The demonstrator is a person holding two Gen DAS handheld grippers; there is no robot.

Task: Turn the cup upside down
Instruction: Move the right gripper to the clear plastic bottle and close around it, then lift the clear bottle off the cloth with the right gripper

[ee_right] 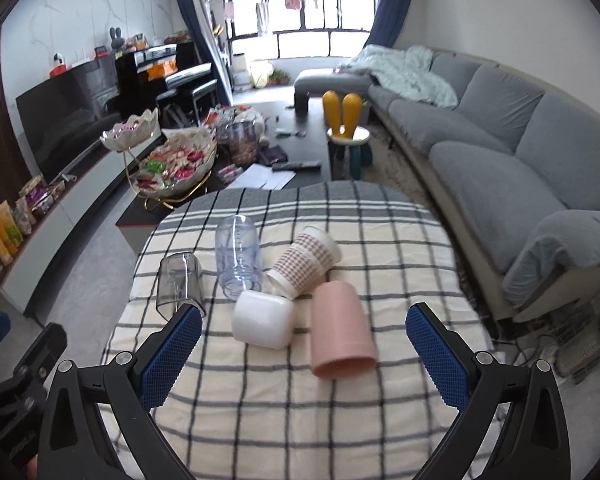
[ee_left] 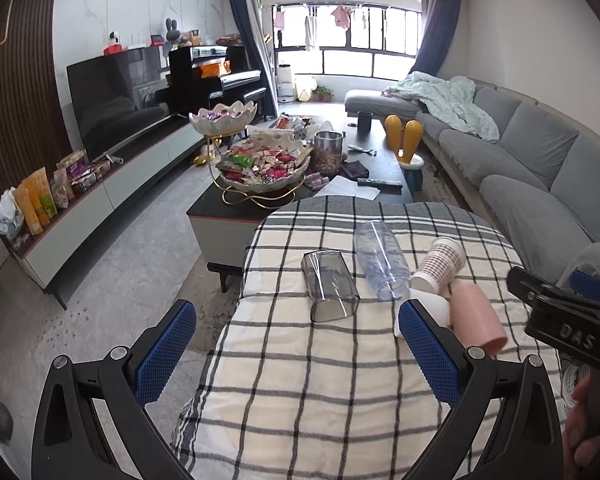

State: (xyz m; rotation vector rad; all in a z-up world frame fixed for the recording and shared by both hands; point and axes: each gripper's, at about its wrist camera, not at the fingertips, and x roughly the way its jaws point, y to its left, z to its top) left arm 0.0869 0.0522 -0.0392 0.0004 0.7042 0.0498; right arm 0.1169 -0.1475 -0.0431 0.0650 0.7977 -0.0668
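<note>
Five cups lie on their sides on the plaid-covered bench. Pink cup sits at 12 o'clock of the right claw — jaws wide, empty. Left claw also wide. Risk — nudging the touching white cup, rolling the cluster.

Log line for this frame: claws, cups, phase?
phase: pre-grasp | left claw: open | right claw: open | five cups on side on checked cloth | pink cup nearest

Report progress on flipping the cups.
Done: nothing. The pink cup, white cup, patterned paper cup, clear bottle-shaped cup and smoky clear cup all lie on their sides on the checked cloth. In hand: nothing; the left hand-held gripper and right hand-held gripper are open. Left: every flip.
</note>
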